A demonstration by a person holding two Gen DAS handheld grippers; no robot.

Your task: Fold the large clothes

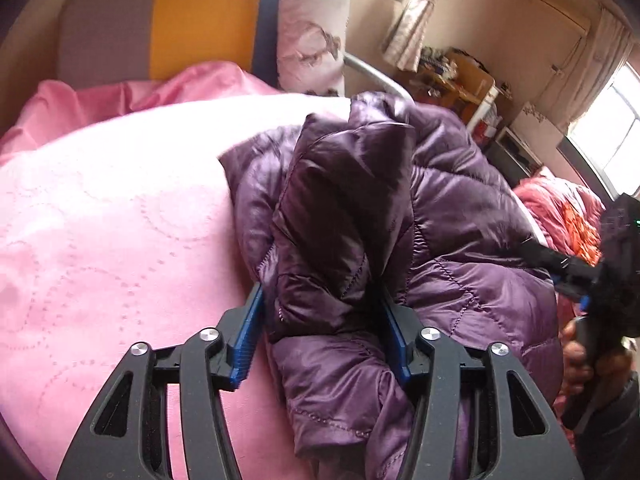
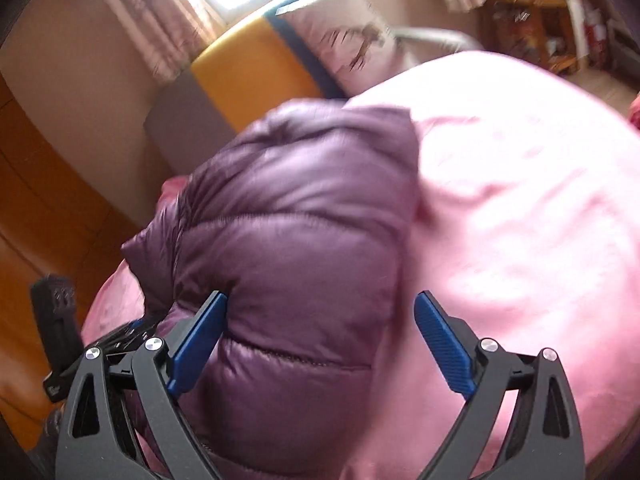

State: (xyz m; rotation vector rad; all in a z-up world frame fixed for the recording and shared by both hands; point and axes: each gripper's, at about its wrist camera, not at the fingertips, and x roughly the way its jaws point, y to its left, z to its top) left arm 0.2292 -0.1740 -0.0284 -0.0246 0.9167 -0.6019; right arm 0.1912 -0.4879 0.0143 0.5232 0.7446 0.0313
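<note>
A quilted purple down jacket (image 1: 460,208) lies bunched on a bed with a pink cover (image 1: 100,220). My left gripper (image 1: 320,292) is shut on a thick folded part of it, with both blue pads pressed into the fabric. In the right wrist view the jacket (image 2: 288,208) bulges between the wide jaws of my right gripper (image 2: 322,298), which is open. Its left pad touches the fabric and its right pad stands clear over the pink cover (image 2: 520,200). The right gripper (image 1: 580,276) also shows at the right edge of the left wrist view, held by a hand (image 1: 576,360).
A grey and yellow headboard (image 1: 200,20) and a pale pillow (image 1: 312,36) stand at the bed's far end. A cluttered wooden shelf (image 1: 456,76) and a red-orange quilt (image 1: 568,212) lie beyond the bed's right side. Wooden panelling (image 2: 40,200) runs along the left.
</note>
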